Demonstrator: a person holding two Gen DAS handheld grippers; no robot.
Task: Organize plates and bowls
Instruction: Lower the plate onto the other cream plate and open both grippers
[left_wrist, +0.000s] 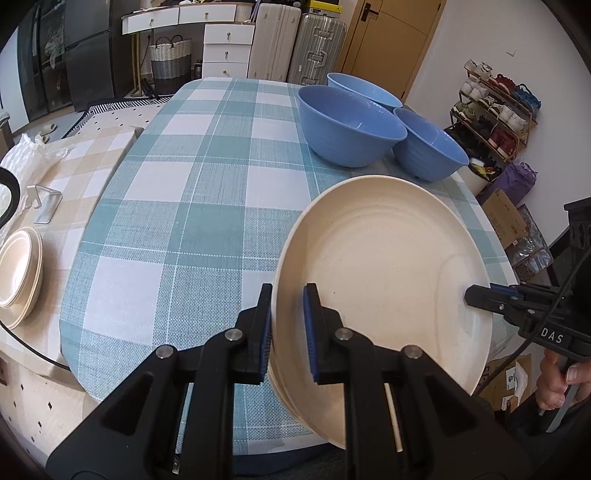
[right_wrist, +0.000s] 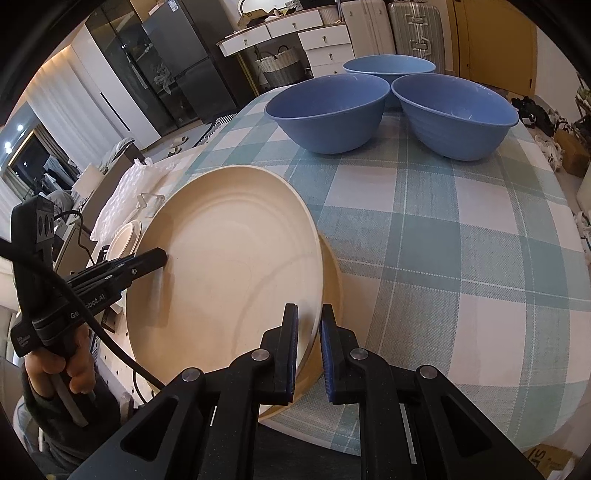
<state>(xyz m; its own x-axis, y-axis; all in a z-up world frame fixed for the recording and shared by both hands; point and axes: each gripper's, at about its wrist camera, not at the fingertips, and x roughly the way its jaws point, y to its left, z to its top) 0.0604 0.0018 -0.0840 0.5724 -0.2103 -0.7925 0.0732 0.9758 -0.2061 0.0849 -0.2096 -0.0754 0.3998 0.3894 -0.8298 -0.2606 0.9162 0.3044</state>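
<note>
A stack of cream plates (left_wrist: 388, 266) (right_wrist: 229, 258) is held between both grippers over the near edge of the teal checked table (left_wrist: 184, 221) (right_wrist: 443, 258). My left gripper (left_wrist: 287, 295) (right_wrist: 159, 258) is shut on its left rim. On the opposite rim my right gripper (right_wrist: 309, 314) (left_wrist: 476, 295) is shut too. In the right wrist view the top plate tilts up off a lower plate (right_wrist: 332, 280). Three blue bowls (left_wrist: 351, 125) (left_wrist: 428, 147) (left_wrist: 362, 88) stand apart at the far right of the table, also seen from the right wrist (right_wrist: 325, 110) (right_wrist: 458, 110) (right_wrist: 388, 68).
A smaller stack of cream plates (left_wrist: 18, 273) (right_wrist: 125, 236) sits on a beige checked side table (left_wrist: 92, 162) to the left, by a metal stand (left_wrist: 46, 203) and bubble wrap. A shoe rack (left_wrist: 495, 110) and boxes (left_wrist: 506, 218) stand on the floor at the right.
</note>
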